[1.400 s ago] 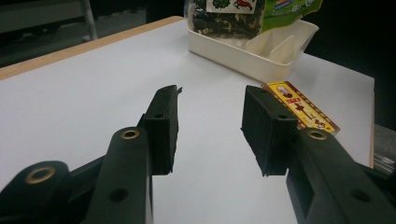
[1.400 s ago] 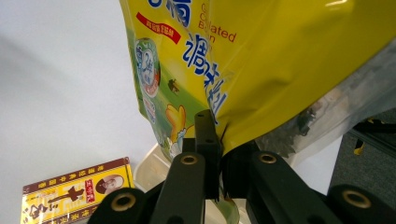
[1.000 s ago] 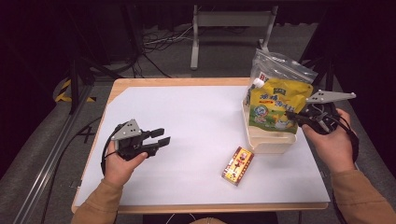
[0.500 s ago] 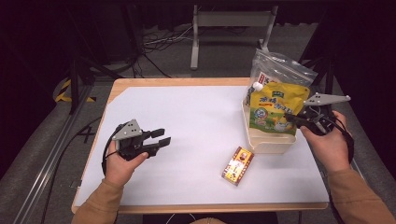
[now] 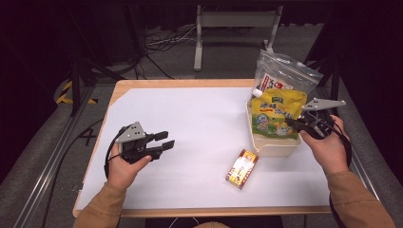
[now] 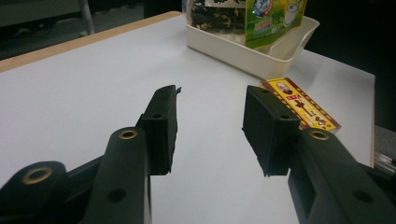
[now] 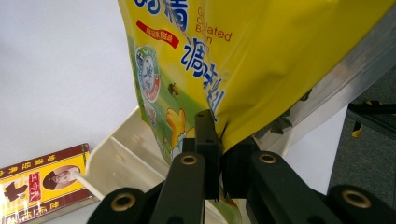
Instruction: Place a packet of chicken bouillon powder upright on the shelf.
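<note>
My right tongs (image 7: 215, 154) pinch the yellow pouch (image 5: 278, 111) by its edge, lowering it into the cream tray (image 5: 273, 147) directly ahead; soft and crinkly, it seems light. My left tongs (image 6: 210, 126) wait half-open, empty.

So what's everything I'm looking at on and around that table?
yellow bag: one, yellow and green with cartoon print, standing in the tub, pinched at its edge by the right gripper
clear bag: one, see-through with a red and white label, behind the yellow bag
tub: one, cream, right side of the table
flat box: one, red and gold, lying in front of the tub
table: one, white top with a wooden edge
left gripper: one, black, jaws apart, holding nothing, at the table's left
right gripper: one, black, closed on the yellow bag
</note>
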The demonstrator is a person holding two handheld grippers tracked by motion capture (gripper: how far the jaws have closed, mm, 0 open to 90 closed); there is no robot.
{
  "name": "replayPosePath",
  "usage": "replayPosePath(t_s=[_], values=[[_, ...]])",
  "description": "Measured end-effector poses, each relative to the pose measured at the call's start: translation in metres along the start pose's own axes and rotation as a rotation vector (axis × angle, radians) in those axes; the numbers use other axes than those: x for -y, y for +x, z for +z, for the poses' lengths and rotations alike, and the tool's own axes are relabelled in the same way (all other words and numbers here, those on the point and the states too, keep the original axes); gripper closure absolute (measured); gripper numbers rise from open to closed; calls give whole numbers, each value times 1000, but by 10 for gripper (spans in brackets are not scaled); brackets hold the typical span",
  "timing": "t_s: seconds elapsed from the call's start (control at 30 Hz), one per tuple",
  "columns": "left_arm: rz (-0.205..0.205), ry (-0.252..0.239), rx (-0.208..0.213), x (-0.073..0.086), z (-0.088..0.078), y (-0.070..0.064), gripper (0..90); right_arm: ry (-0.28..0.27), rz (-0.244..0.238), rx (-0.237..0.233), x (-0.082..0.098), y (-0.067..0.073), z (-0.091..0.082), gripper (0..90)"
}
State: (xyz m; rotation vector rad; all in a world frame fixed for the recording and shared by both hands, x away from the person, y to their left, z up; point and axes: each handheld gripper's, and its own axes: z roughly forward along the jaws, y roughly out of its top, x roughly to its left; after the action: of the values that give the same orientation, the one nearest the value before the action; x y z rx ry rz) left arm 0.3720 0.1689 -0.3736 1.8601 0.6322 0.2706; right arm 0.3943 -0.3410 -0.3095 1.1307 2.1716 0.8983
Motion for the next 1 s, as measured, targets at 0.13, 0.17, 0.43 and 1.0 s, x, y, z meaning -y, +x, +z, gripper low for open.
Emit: replayPosePath(t_s=[0.13, 0.17, 0.43, 1.0], values=[[3, 0, 1, 0, 1, 0, 548, -4, 12, -4, 5, -1, 3, 872], [0, 1, 1, 0, 1, 0, 546, -4, 13, -4, 5, -2, 4, 872], [-6, 4, 6, 1, 2, 0, 544, 3, 29, -8, 17, -1, 14, 868], [-1, 6, 15, -1, 6, -1, 539, 52, 33, 7, 31, -1, 21, 860]])
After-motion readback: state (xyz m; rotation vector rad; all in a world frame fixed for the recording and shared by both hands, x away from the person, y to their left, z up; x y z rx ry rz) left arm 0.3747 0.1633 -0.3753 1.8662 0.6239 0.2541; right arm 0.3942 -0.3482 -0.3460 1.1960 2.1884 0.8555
